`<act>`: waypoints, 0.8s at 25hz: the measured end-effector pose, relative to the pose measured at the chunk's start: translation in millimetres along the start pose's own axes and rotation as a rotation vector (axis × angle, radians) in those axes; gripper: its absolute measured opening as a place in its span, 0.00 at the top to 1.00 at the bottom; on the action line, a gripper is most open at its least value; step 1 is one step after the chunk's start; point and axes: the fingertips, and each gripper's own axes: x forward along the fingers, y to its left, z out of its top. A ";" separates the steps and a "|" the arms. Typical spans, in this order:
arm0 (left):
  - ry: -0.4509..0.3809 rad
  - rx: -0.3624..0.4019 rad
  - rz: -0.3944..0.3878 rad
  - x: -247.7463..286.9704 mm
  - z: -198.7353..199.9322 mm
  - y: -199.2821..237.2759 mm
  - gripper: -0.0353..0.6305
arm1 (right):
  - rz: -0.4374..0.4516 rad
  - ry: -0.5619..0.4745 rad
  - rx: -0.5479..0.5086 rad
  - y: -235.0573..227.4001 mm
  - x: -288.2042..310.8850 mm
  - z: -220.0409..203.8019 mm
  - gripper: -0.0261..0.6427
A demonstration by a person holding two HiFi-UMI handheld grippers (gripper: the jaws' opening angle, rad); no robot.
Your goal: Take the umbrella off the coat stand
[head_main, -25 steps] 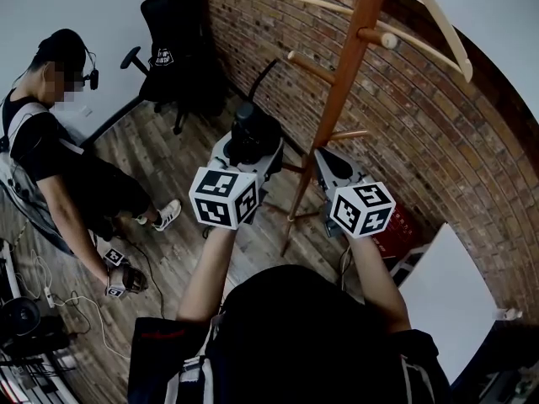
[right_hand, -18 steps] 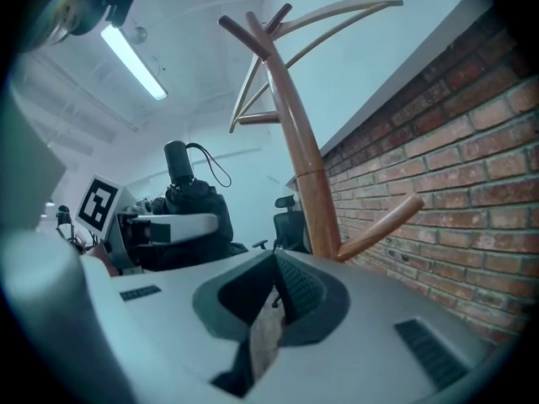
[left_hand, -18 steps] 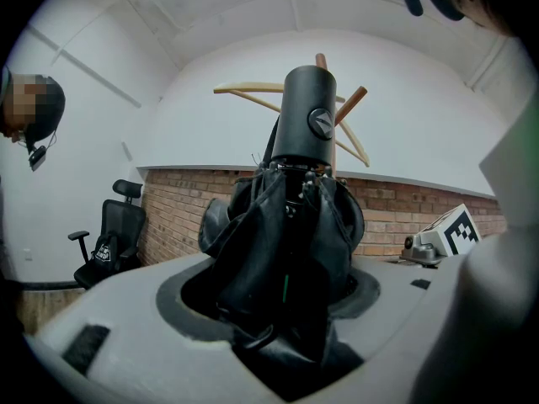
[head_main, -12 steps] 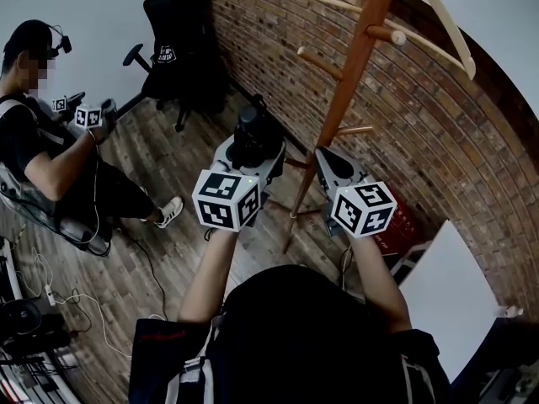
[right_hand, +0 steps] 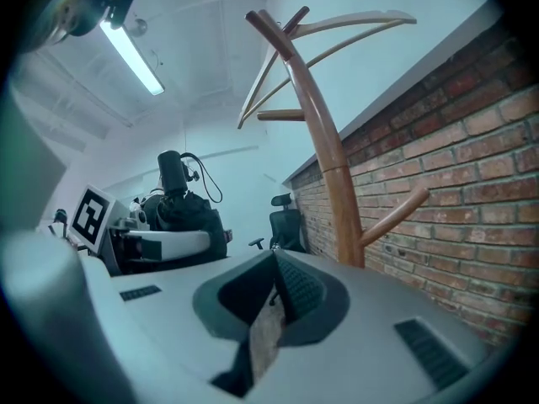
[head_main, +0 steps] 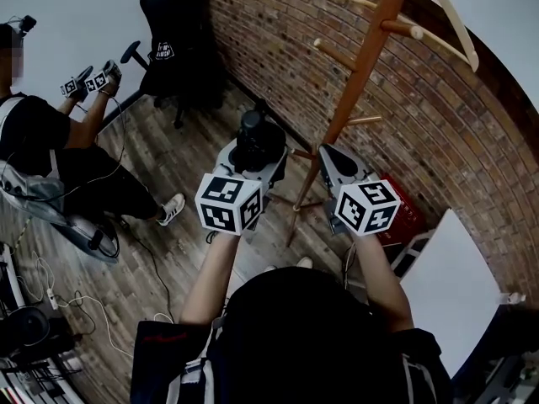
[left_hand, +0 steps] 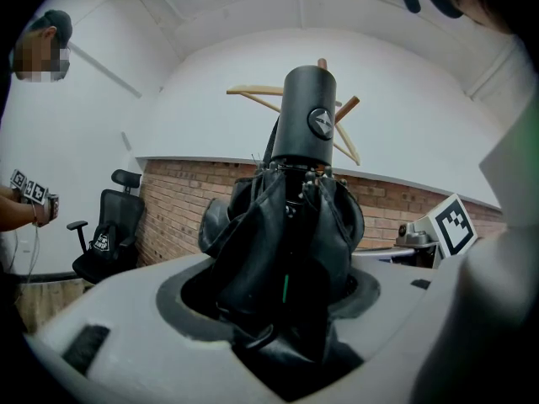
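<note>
Left gripper (head_main: 249, 160): jaws clamped on the folded black umbrella (left_hand: 288, 225), biting into the bunched canopy. The handle end stands up above the jaws.

Right gripper (right_hand: 274, 305): jaws together, nothing between them. It hangs just beside the coat stand (head_main: 360, 78), on the brick-wall side.

Where the umbrella is: in my left jaws, near the stand's pole but apart from it in the head view. I judge it is already clear of the pegs, so the step in hand is carrying it away cleanly.

How to do it well:
- The grip is on soft fabric, not on the shaft. Fabric can creep, so I keep the clamp firm and move smoothly without swinging.
- I keep the umbrella upright as it is; tipping it would put the heavy handle end out to one side and twist it in the jaws.
- The wrist strap (right_hand: 205, 178) loops loose off the handle. It looks free in the right gripper view, but I want it well away from the low peg (head_main: 364, 120) before drawing off.
- Draw away from the pole toward the open floor, not along the wall.
- The right gripper stays out of the path. If the canopy slips, it is near enough to open and steady the handle.
- A seated person (head_main: 50, 154) and an office chair (head_main: 173, 49) are well apart on my left, so there is room that way.
</note>
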 end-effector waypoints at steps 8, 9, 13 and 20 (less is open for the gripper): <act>0.026 -0.007 -0.043 -27.7 -15.9 5.2 0.50 | -0.035 0.007 -0.012 28.2 -2.5 -10.4 0.92; 0.030 -0.009 -0.048 -30.6 -19.2 5.4 0.50 | -0.039 0.008 -0.016 31.1 -3.0 -12.0 0.92; 0.035 -0.016 -0.064 -34.7 -27.4 2.8 0.50 | -0.056 0.000 -0.026 35.1 -9.4 -13.5 0.92; 0.040 -0.014 -0.091 -33.6 -34.0 -15.8 0.50 | -0.086 -0.023 -0.024 28.6 -29.4 -12.1 0.92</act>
